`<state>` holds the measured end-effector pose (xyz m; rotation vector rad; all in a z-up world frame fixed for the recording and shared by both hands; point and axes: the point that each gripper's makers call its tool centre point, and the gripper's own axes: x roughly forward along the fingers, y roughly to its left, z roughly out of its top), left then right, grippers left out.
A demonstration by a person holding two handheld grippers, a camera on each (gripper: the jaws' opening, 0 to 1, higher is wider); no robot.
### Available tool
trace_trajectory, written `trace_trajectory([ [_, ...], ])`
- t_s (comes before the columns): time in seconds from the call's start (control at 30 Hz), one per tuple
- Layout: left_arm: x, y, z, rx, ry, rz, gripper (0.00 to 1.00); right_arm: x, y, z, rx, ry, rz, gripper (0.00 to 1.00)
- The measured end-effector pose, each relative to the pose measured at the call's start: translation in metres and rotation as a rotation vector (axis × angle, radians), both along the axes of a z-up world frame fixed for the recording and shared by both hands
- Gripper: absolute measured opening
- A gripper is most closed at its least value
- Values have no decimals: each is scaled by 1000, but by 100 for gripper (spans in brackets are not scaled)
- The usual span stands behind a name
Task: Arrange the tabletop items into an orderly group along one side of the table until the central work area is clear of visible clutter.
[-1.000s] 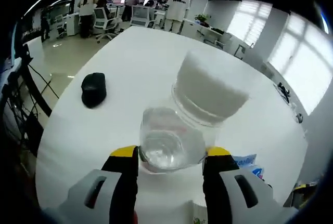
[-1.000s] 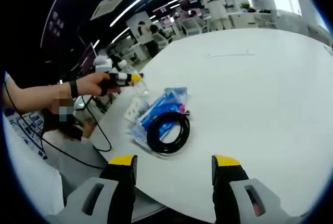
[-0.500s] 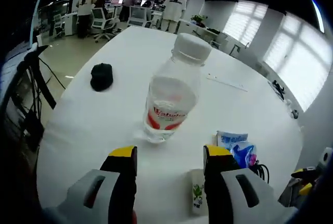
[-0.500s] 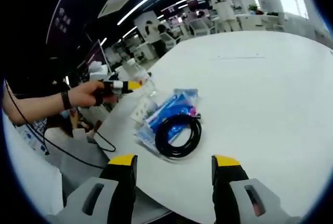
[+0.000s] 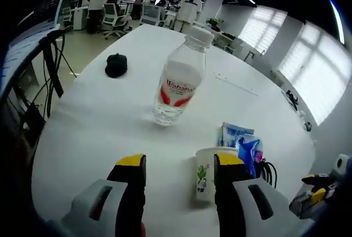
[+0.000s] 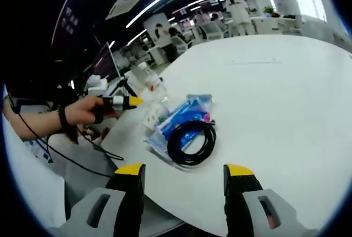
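A clear water bottle (image 5: 179, 83) with a white cap and red label stands upright on the white table (image 5: 110, 132), well ahead of my left gripper (image 5: 180, 161), which is open and holds nothing. A small white cup with green print (image 5: 207, 180) lies just inside its right jaw. Blue snack packets (image 5: 242, 149) and a black coiled cable (image 5: 270, 172) lie to the right. In the right gripper view, my right gripper (image 6: 185, 172) is open above the table edge, short of the cable (image 6: 191, 142) and packets (image 6: 184, 115). The left gripper (image 6: 129, 102), in a hand, hovers near the bottle (image 6: 149, 80).
A black rounded object (image 5: 116, 65) lies far left on the table. A thin pale strip (image 5: 235, 83) lies beyond the bottle. The right gripper (image 5: 314, 194) shows at the lower right edge. Office chairs and people stand in the background.
My left gripper let go of the bottle and drew back; the bottle now stands upright, apart from the jaws. The cup and packets came into view. The right gripper stays open.
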<state>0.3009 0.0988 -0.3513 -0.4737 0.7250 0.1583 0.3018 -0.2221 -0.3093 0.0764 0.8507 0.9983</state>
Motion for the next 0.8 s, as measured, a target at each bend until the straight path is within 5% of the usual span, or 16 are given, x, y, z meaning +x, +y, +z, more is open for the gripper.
trace_trajectory([
  [0.8, -22, -57, 1, -141, -21, -40, 51, -14, -13, 0, 27, 1, -46, 58],
])
